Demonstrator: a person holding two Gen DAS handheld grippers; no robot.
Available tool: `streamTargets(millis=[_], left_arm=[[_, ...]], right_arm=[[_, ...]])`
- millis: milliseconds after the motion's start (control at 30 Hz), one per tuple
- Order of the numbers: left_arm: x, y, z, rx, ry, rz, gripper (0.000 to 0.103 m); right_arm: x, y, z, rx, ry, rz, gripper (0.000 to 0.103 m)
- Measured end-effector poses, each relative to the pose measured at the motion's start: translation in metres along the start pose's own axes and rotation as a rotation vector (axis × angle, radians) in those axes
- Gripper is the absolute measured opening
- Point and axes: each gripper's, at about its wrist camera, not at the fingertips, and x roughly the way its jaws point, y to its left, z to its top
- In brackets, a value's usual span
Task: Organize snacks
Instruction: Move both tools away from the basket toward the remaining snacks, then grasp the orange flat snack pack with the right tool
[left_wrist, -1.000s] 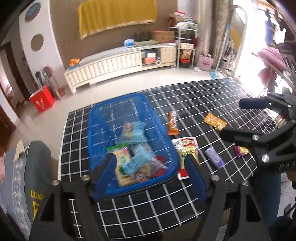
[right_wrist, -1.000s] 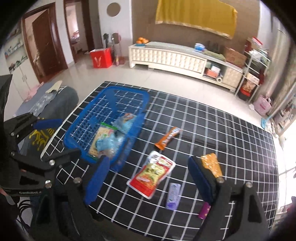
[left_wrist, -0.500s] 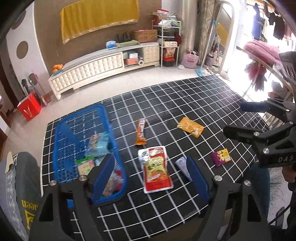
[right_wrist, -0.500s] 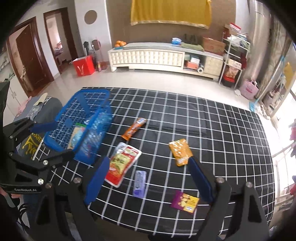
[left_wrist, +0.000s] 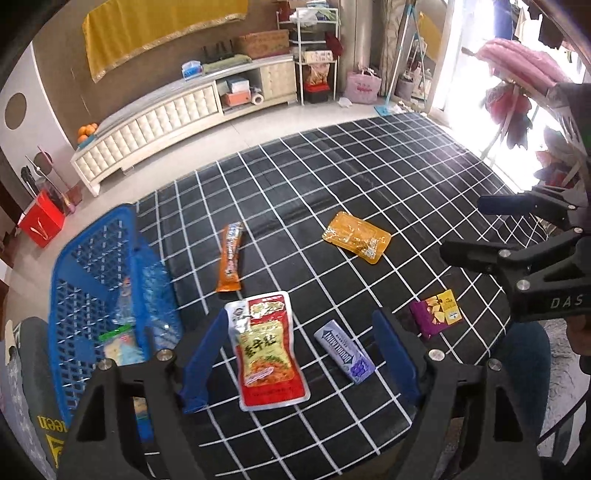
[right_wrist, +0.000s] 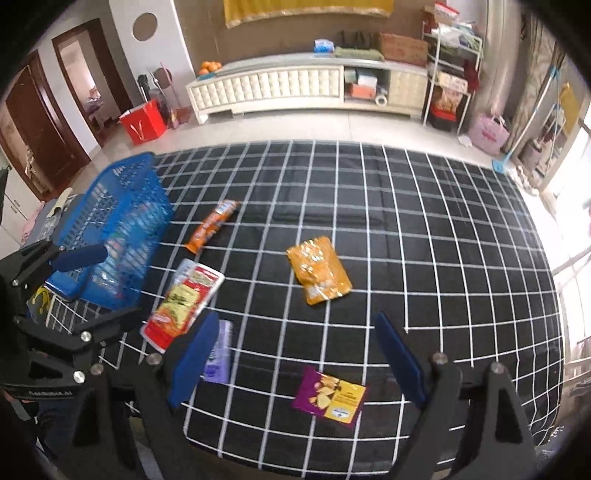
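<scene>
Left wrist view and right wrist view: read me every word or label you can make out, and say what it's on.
"DAS": black frame of the right hand-held gripper.
"een": yellow letters, cut off, on dark fabric at the table's left edge.
Blurred, unreadable: red and yellow snack pouch, lilac gum pack, purple and yellow packet, left hand-held gripper frame.

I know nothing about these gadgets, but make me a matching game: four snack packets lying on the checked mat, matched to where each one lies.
Things:
1. large red and yellow pouch
2. long orange stick packet
3. flat amber-orange packet
4. small purple and yellow packet

Places:
A. alone near the mat's middle
B. between the open right gripper's fingers in its view
C. just beyond the red pouch
D. between the open left gripper's fingers in its view, beside the blue plastic basket

Pairs: 1-D, 2-C, 3-A, 4-B
</scene>
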Motion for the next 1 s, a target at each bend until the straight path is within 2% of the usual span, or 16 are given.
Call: streamTargets(millis=[400, 633, 933, 967, 1000], left_arm=[[0.066, 0.009, 0.014, -0.073, 0.084, -0.020, 0.079], [0.103, 0.016, 0.011, -0.074, 0.145, -0.017, 0.079], [0.131, 0.033, 0.013, -0.139, 0.177, -0.010, 0.079], [0.132, 0.034, 0.013, -0.142, 0.180, -0.011, 0.079], [0.133, 0.035, 0.013, -0.142, 0.182, -0.012, 0.079]], right_arm=[[0.069, -0.028, 0.007, 0.025, 0.114, -0.001, 0.089], [0.107, -0.027, 0.017, -0.015, 0.172, 0.016, 0.089], [0.142, -0.032, 0.029, -0.059, 0.214, 0.015, 0.089], [0.143, -0.032, 0.028, -0.060, 0.216, 0.019, 0.088], [0.144, -0.032, 0.027, -0.068, 0.221, 0.015, 0.083]])
